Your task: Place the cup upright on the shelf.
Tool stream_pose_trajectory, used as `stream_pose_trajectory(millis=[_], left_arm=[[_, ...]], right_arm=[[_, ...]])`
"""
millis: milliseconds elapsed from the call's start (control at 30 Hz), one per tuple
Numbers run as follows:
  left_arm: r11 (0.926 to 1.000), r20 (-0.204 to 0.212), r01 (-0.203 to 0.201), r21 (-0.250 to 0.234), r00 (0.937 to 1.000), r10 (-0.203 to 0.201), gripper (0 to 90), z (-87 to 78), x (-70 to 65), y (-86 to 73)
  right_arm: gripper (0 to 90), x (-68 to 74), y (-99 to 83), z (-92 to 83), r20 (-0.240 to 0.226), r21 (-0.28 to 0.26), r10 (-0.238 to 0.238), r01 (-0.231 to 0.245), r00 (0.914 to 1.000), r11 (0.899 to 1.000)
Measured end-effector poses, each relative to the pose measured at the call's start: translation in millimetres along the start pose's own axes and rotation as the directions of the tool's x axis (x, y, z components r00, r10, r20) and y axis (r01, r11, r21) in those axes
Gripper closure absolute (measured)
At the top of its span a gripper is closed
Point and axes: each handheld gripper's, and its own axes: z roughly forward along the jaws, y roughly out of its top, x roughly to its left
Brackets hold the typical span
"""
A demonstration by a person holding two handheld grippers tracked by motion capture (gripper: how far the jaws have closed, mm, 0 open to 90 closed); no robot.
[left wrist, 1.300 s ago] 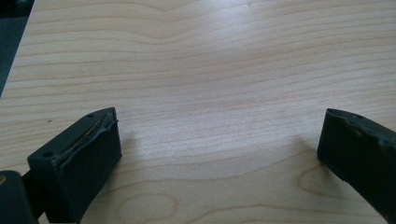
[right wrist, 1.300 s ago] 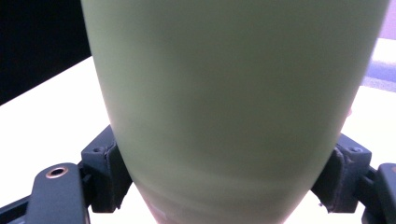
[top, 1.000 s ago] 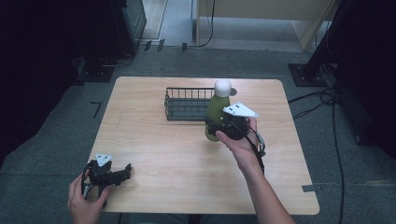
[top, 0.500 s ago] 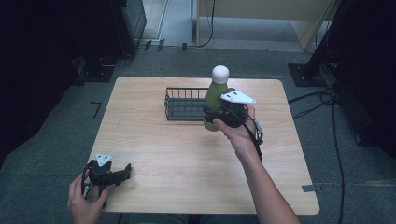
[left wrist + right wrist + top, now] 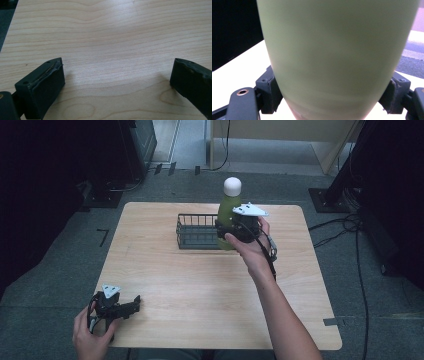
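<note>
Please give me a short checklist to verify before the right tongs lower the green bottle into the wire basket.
1. Grip: the right tongs have a jaw on each side of the bottle. Ok.
2. Bottle upright, white cap on top. Ok.
3. Bottle over the basket: it is at the basket's right end, but whether it is above the opening cannot be judged. Cannot tell.
4. Space inside the basket: the visible part looks empty; the right end is hidden by the bottle. Cannot tell.
5. Left tongs out of the way, open, at the near left table corner. Ok.
</note>
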Motion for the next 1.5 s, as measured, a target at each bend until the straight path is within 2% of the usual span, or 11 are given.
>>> stream_pose_trajectory(millis=[467,700,900,1067,1500], left_arm=[[1.0,0.0,-0.001,0.001,1.0,0.001,0.0,-0.1,0.1,0.0],[1.0,0.0,-0.001,0.001,1.0,0.001,0.0,0.0,0.1,0.0],[1.0,0.001,-0.001,0.001,1.0,0.001,0.0,-0.1,0.2,0.0],[1.0,0.001,-0.001,0.001,1.0,0.001,0.0,-0.1,0.2,0.0],[1.0,0.0,-0.002,0.001,1.0,0.002,0.0,-0.1,0.1,0.0]], right_arm=[[20.2,-9.4,27.1,22.4,0.029,-0.011,0.012,-0.012,0.9995,1.0],[20.2,-12.3,32.8,35.7,0.041,-0.011,0.018,-0.018,0.999,1.0],[20.2,-16.9,33.4,45.7,0.054,-0.013,0.024,-0.023,0.9983,1.0],[20.2,-22.8,32.3,59.0,0.087,-0.015,0.026,-0.024,0.9959,1.0],[20.2,-26.9,17.7,76.9,0.089,0.01,0.029,-0.03,0.9956,0.999]])
